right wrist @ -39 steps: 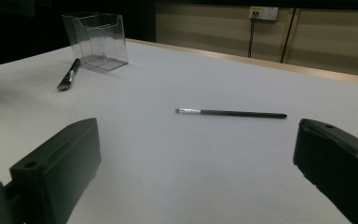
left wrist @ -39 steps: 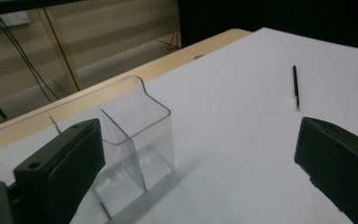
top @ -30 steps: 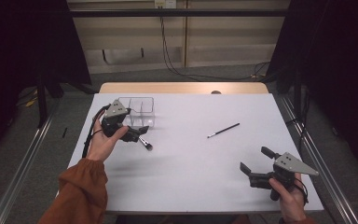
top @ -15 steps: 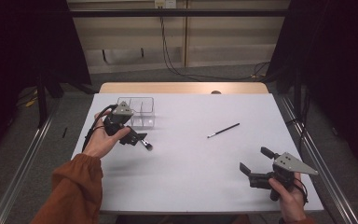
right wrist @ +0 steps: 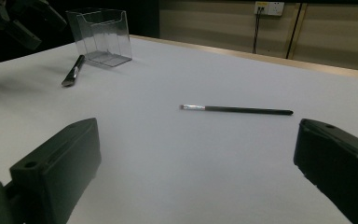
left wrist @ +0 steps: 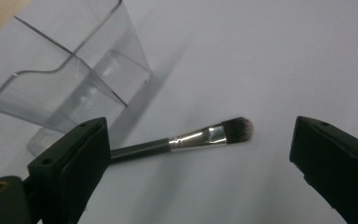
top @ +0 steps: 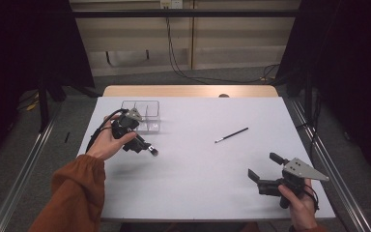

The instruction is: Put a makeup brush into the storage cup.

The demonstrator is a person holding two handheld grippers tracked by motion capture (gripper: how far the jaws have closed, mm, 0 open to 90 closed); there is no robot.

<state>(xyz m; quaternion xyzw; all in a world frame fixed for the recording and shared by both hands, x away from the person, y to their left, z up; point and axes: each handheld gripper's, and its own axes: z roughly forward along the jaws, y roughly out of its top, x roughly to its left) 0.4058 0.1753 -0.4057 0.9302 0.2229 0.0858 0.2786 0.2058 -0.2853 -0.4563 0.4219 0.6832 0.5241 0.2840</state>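
High view, left to right: left tool [top: 142,145] moved in over half a second toward the clear acrylic organizer [top: 142,112], jaws wide, hovering above the flat makeup brush [left wrist: 186,139] lying on the white bench [top: 193,174] just beside that organizer. Probably lining up a pick. Thin liner brush [top: 231,135] unmoved at bench centre. Right tool [top: 265,170] unchanged, jaws wide, empty, near right corner.

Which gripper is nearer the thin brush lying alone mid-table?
Right. The right gripper sits open toward the near edge from the thin brush; the left gripper hovers far across, beside the clear organizer.
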